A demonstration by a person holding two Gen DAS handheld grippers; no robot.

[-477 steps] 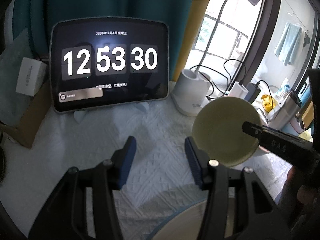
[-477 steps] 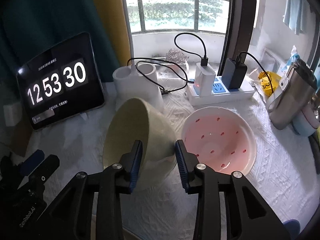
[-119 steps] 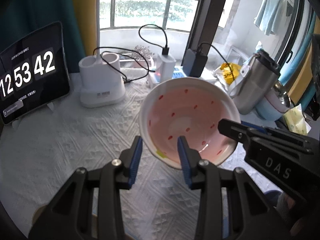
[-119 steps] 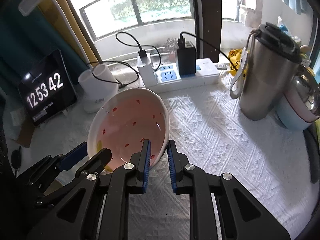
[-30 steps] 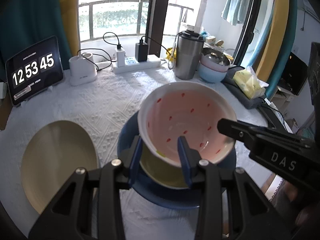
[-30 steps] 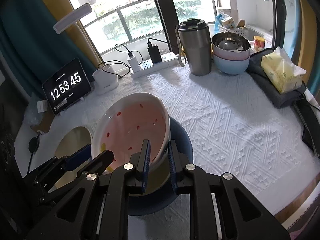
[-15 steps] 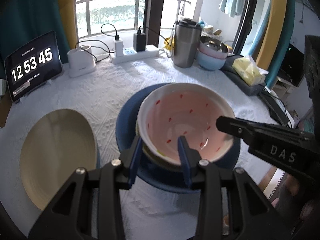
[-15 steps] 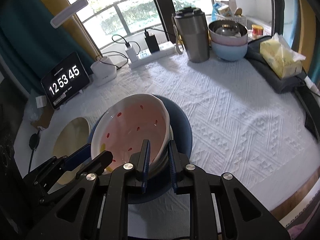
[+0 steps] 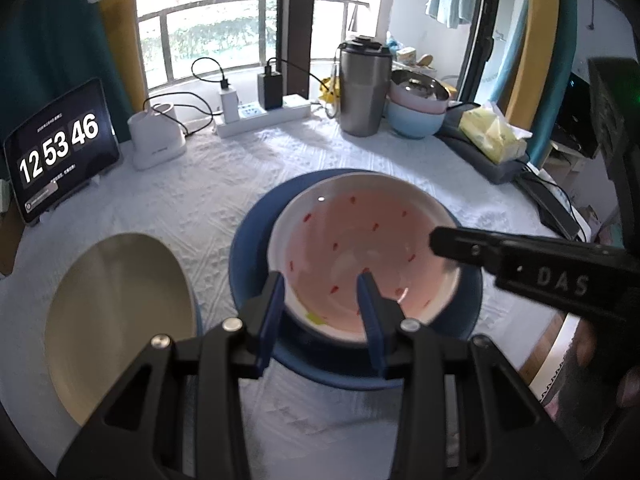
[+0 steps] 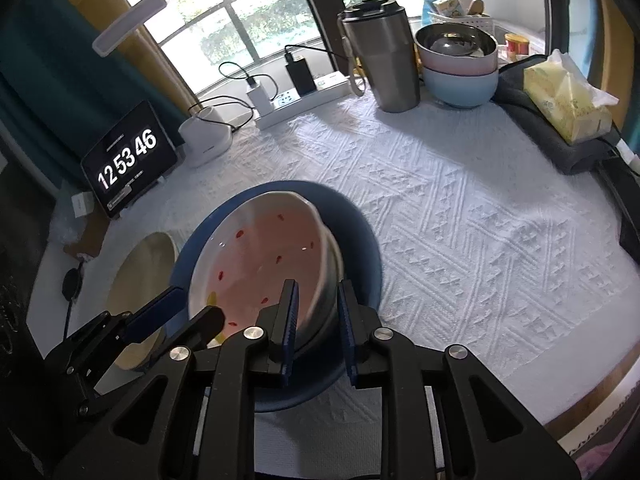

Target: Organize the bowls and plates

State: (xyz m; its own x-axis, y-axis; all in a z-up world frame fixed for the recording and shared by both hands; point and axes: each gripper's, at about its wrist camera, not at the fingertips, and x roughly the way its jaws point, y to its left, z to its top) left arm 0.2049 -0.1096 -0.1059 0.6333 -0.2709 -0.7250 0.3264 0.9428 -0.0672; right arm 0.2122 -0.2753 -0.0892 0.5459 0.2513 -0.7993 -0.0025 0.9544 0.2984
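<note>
White quilted cloth (image 10: pixel 460 216) covers the table, with a window behind and a tablet clock (image 9: pixel 60 152) leaning at the far left. On the cloth sits a blue plate (image 9: pixel 252 240), and on it a pink bowl (image 9: pixel 360 236) with red specks, nested in a cream bowl (image 10: pixel 330 272) whose wall shows under its rim in the right wrist view. A cream plate (image 9: pixel 116 320) lies just left of the blue plate.

Both grippers straddle the pink bowl's rim. The left gripper (image 9: pixel 322 304) has one finger outside the near wall and one inside; a sliver of space seems to show by the inner finger, so it looks slack rather than clamped, though I cannot be sure. The right gripper (image 10: pixel 316 320) straddles the rim on the bowl's right side, one finger inside the pink bowl, the other outside the stacked walls. Its jaws have just been opening, with the rim between them, and a gap shows beside the outer pad.

At the back stand a steel tumbler (image 10: pixel 380 60), a power strip (image 10: pixel 300 100), a stack of blue and pink bowls (image 10: pixel 460 72) and a tissue pack (image 10: pixel 568 100).
</note>
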